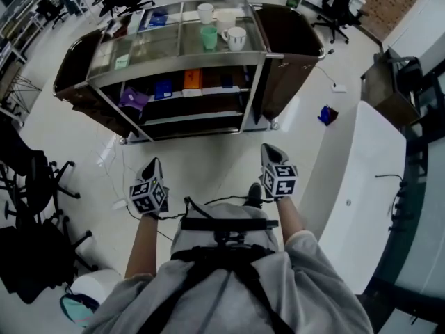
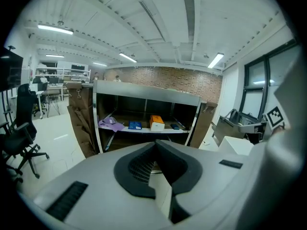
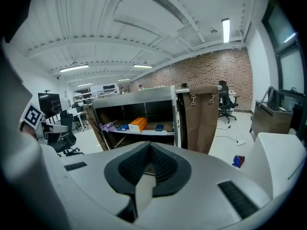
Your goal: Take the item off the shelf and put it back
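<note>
A metal shelf unit (image 1: 179,65) with brown side covers stands on the floor ahead of me. Its middle shelf holds an orange box (image 1: 192,79) (image 2: 156,122) (image 3: 138,124), a purple cloth (image 1: 133,99) (image 2: 111,124), a flat blue item (image 1: 163,89) (image 2: 135,125) and a small dark blue item (image 3: 159,126). My left gripper (image 1: 154,163) (image 2: 156,143) and right gripper (image 1: 268,147) (image 3: 149,145) are held low near my waist, well short of the shelf. Both point at it with jaws together and nothing between them.
Two white cups (image 1: 206,12) and a green cup (image 1: 209,37) stand on the shelf's glass top. Black office chairs (image 1: 35,179) are at my left. A white counter (image 1: 354,186) runs along my right. A blue object (image 1: 327,115) and cables lie on the floor.
</note>
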`<state>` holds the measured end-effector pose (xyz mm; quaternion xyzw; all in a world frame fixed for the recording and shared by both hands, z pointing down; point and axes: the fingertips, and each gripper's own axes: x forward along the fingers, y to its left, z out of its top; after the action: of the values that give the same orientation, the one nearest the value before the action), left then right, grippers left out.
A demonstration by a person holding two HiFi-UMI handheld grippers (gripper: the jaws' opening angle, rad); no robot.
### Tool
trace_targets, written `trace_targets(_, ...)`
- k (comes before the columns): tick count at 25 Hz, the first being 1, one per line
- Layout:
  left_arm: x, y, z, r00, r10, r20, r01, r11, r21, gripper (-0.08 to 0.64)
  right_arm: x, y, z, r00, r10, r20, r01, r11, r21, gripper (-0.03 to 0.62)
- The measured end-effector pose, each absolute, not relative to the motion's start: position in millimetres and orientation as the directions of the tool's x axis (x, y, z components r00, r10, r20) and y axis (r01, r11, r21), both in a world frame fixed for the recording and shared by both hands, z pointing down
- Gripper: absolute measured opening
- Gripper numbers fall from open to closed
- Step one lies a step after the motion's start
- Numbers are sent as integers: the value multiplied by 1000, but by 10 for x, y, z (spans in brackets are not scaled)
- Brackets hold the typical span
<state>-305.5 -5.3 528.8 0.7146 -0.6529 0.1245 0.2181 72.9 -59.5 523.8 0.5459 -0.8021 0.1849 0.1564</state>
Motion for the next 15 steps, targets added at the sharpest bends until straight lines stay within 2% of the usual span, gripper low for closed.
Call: trace_targets(15, -2968, 107, 5425, 147, -865, 479, -980, -61, 190, 8, 785, -452, 5195, -343, -822, 454, -937, 336, -99, 9)
